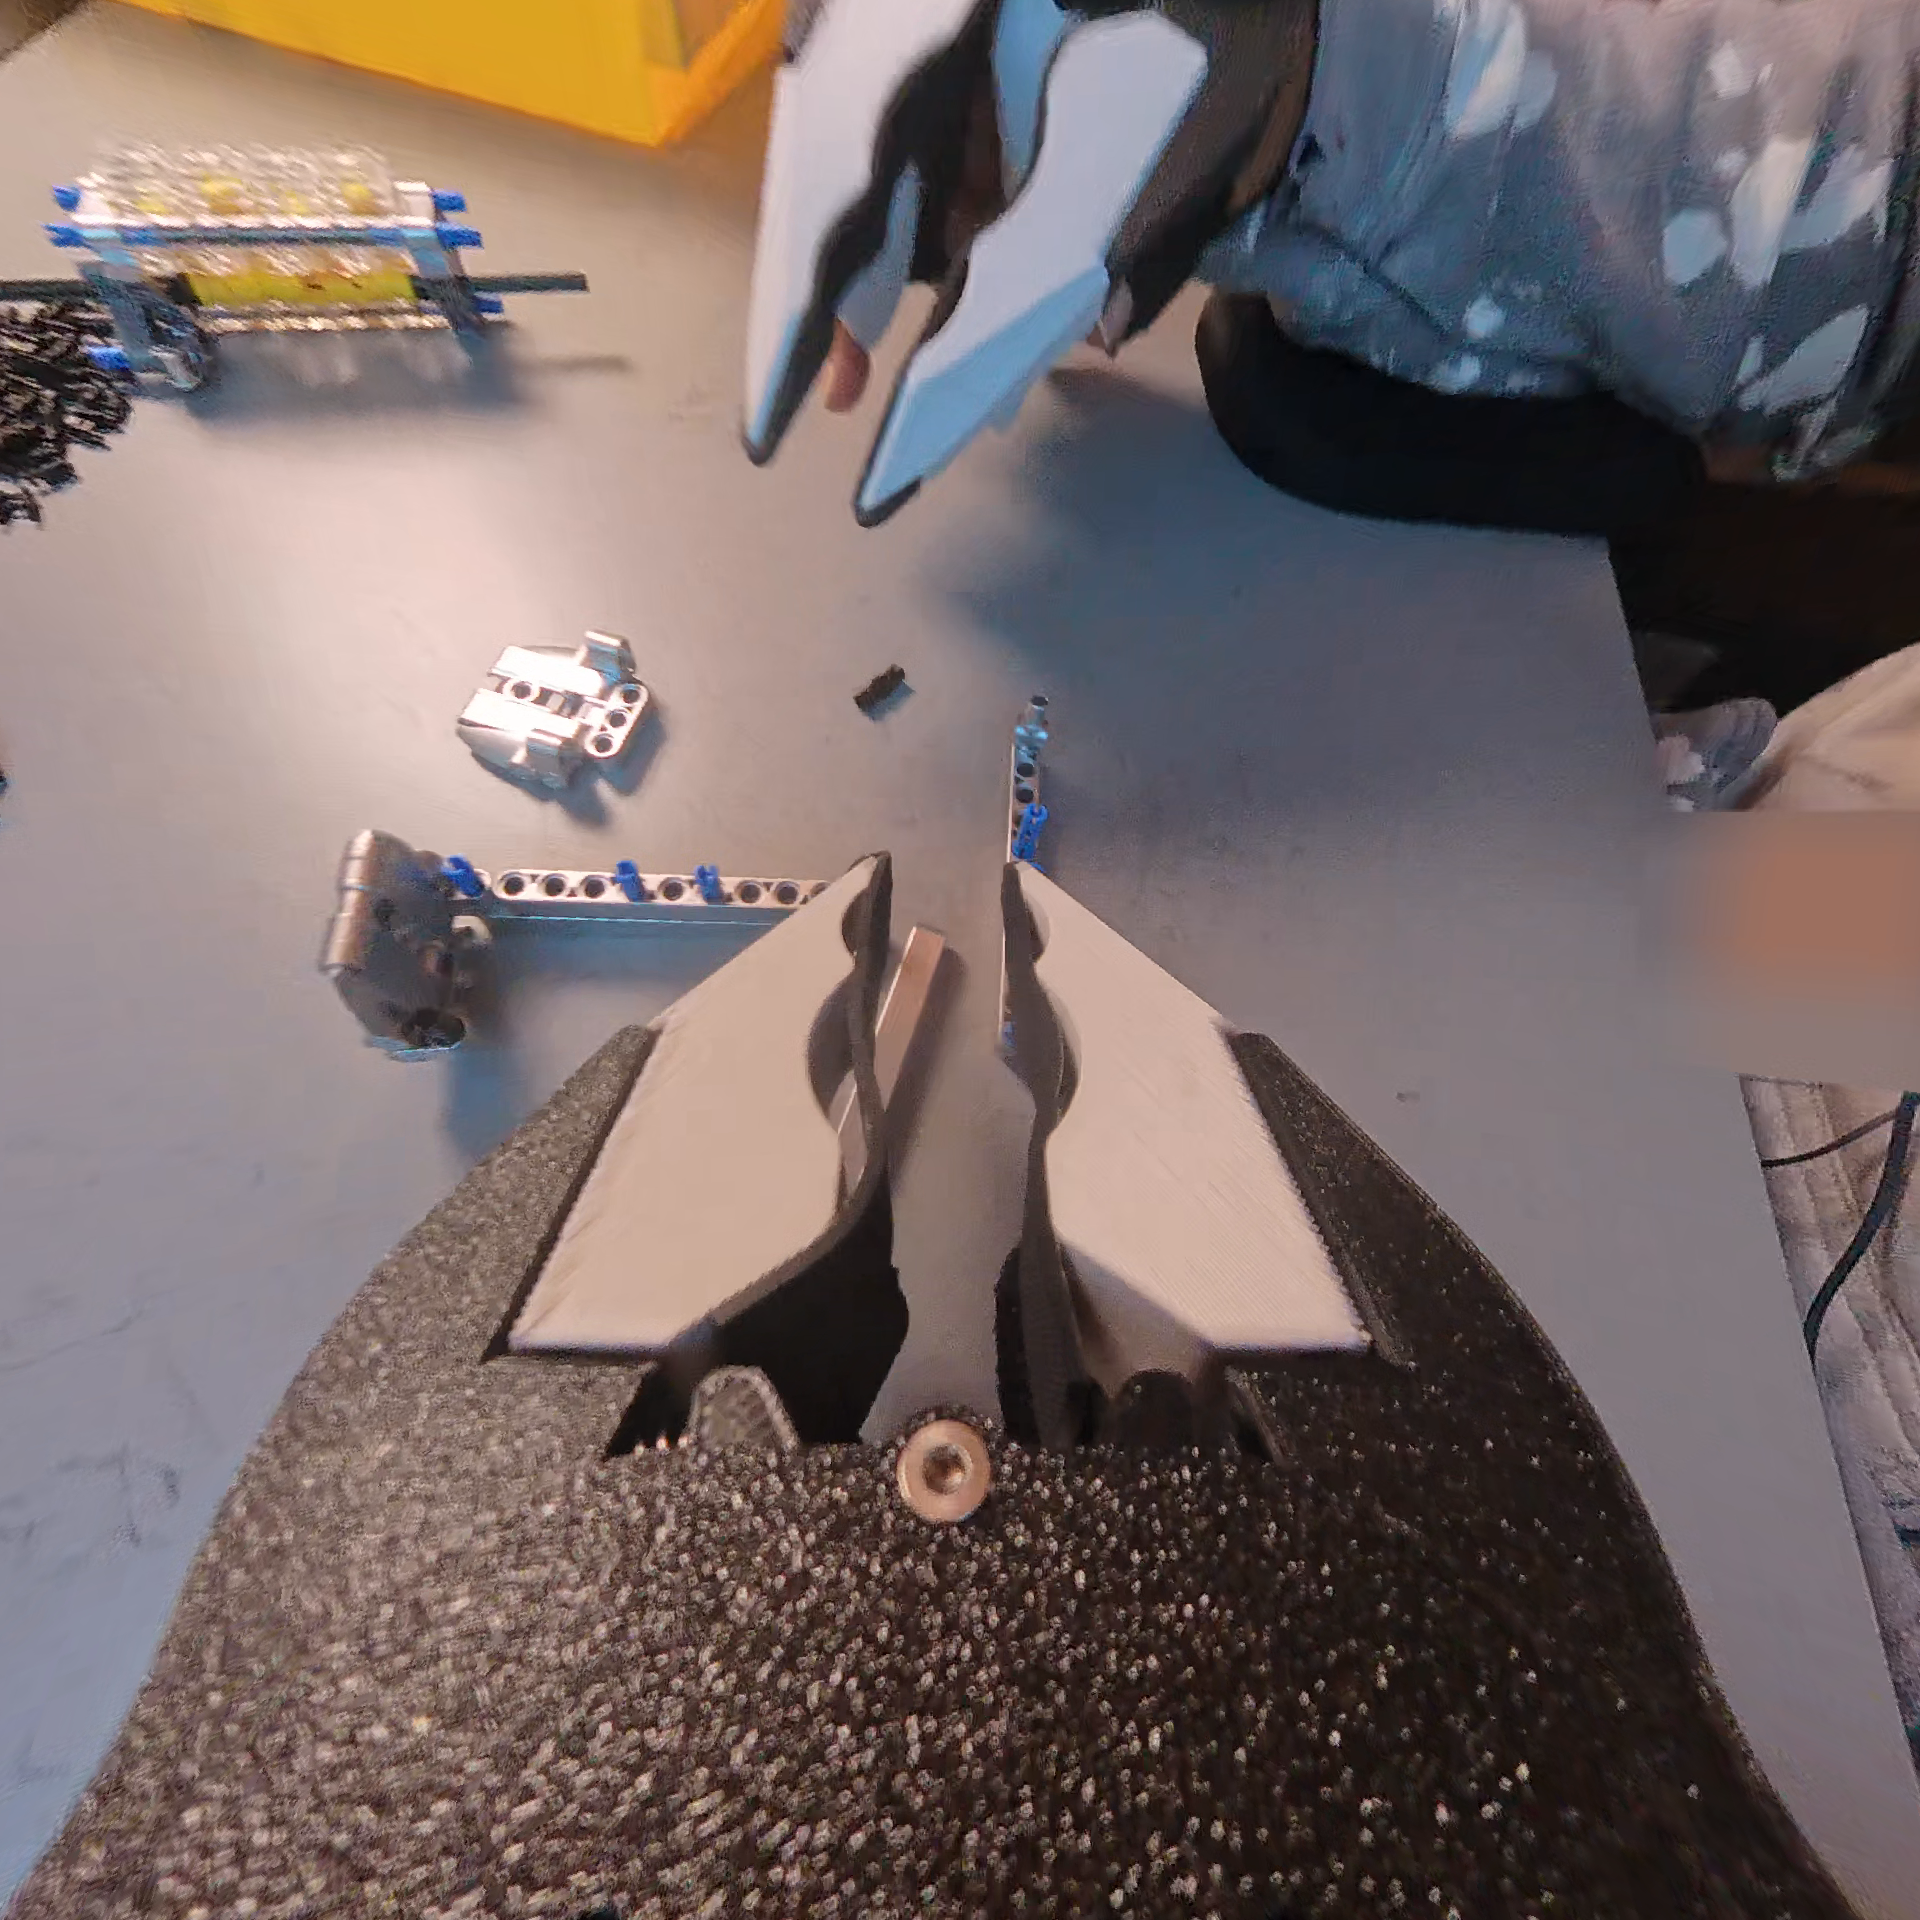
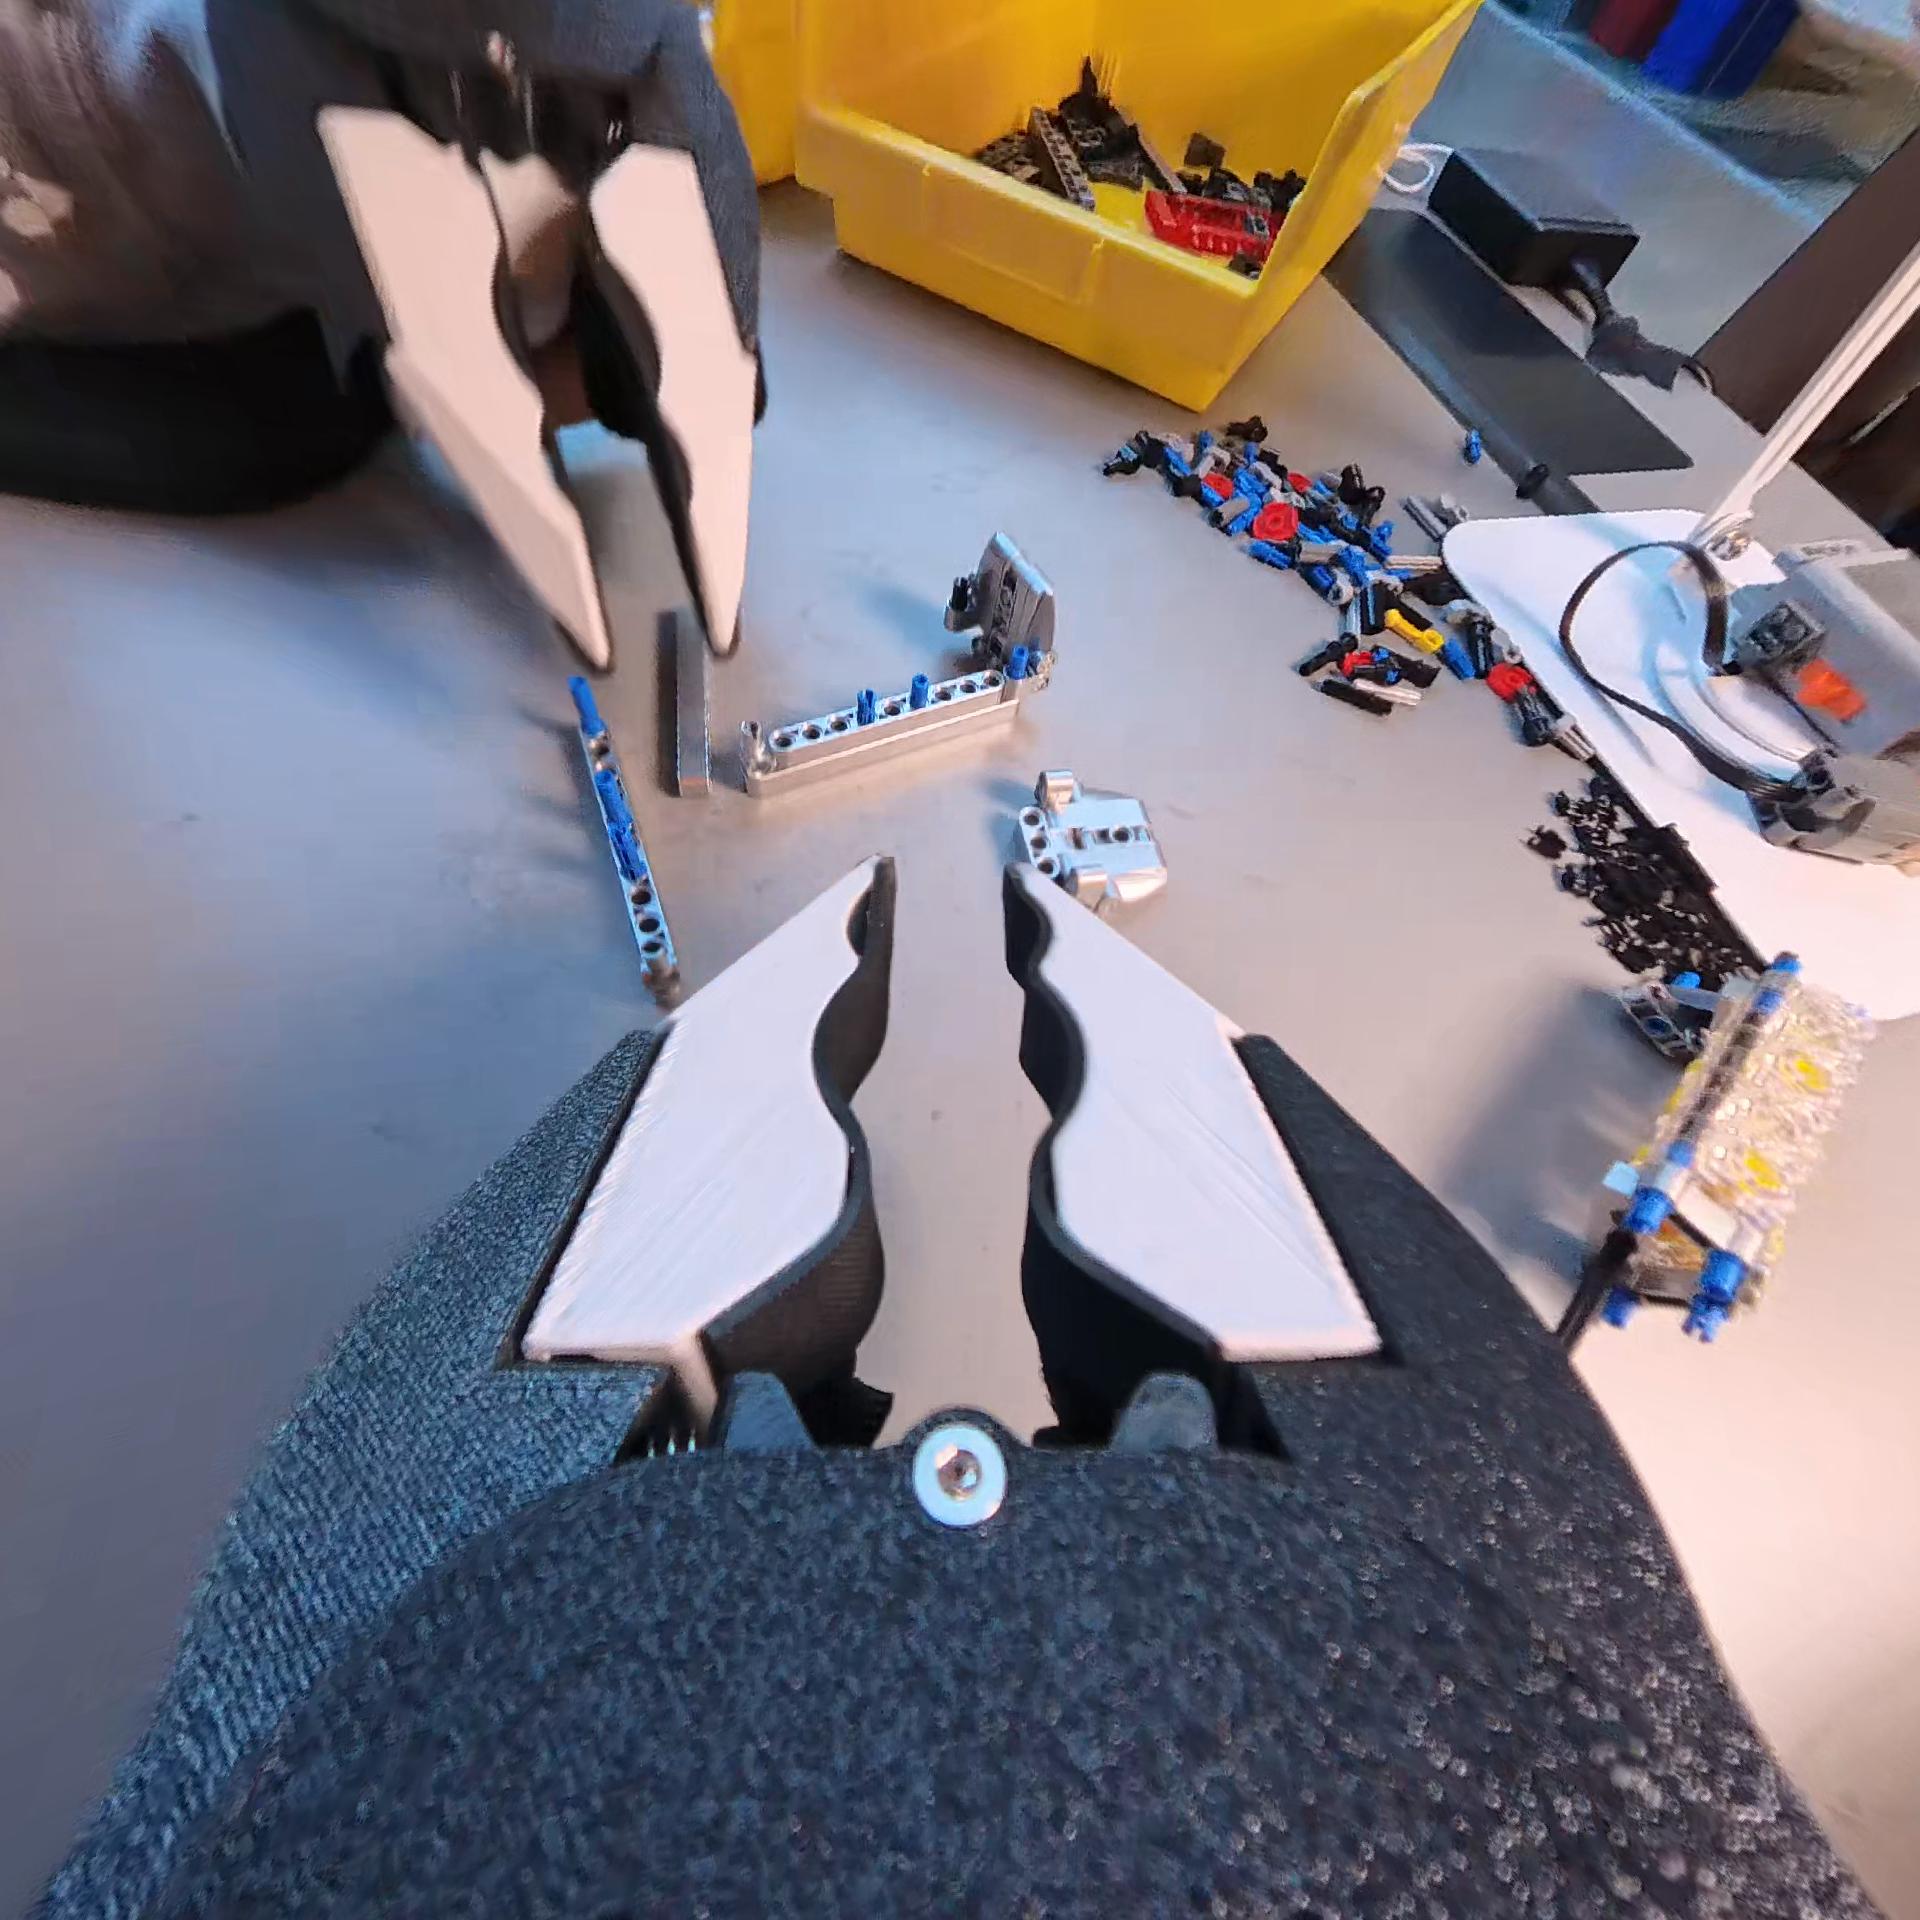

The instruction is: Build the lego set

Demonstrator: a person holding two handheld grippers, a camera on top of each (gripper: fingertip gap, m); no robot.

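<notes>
The left gripper (image 1: 948,883) is spread and empty, its tips straddling a plain grey beam (image 1: 914,987) that lies flat on the table (image 1: 1299,727), long axis along the fingers. The right gripper (image 2: 948,883), also parted and empty, hovers farther off, nearest a small silver panel piece (image 2: 1091,842). A long studded beam (image 2: 883,727) lies crosswise just beside the plain one.

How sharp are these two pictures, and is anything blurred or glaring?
Left wrist view: the far right gripper is motion-smeared, the left gripper sharper; a mosaic patch sits at the right edge; soft shadows on the table. Right wrist view: the far left gripper is smeared, the silver beam crisp, the yellow bin bright; wide-angle bending at the edges.
</notes>
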